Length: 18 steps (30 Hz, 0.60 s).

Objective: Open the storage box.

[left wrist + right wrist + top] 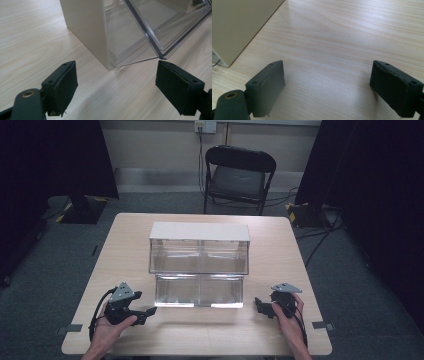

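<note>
Clear plastic drawers stacked under a beige top form the organizer at the middle of the wooden table in the high view, with the left gripper near its front left corner and the right gripper near its front right.

Left gripper view: jaws wide, nothing between; the lowest drawer stands pulled out just ahead.

Right gripper view: jaws wide over bare wood, the organizer's beige side at upper left.

The tabletop looks like pale wood laminate, smooth and matt. Drawer box is glossy clear plastic with a matt beige shell.
</note>
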Motion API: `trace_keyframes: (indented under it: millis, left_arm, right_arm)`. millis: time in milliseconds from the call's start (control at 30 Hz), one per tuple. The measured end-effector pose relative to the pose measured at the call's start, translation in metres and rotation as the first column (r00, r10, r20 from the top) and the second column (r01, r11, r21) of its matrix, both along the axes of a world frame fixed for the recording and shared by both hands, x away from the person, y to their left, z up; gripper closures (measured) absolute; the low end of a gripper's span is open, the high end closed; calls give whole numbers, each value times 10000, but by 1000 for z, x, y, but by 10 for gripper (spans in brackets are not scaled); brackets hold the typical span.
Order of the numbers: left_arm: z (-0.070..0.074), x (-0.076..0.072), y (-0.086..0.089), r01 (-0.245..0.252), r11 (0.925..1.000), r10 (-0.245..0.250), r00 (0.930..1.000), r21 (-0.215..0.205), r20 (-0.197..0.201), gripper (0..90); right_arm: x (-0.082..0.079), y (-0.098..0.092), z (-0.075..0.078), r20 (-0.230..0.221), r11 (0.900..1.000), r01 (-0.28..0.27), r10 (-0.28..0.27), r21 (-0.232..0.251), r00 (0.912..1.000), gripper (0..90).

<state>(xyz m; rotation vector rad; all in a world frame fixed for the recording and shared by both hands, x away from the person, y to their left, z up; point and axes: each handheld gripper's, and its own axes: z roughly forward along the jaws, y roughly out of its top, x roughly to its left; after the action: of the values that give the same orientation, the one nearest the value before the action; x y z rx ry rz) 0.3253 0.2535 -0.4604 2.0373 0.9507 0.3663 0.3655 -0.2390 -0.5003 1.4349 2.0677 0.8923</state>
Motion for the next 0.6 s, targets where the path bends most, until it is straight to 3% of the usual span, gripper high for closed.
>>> trace_keyframes:
  millis: [400, 600]
  left_arm:
    - [0, -1, -13, 272, 9996, -271, 9994, -75, 206, 174]
    - [-3, 1, -19, 433, 9991, -433, 9990, -23, 109, 174]
  right_arm:
    - [0, 0, 0, -13, 10000, -39, 39, 9, 10000, 112]
    - [0, 0, 0, -14, 10000, -40, 40, 9, 10000, 112]
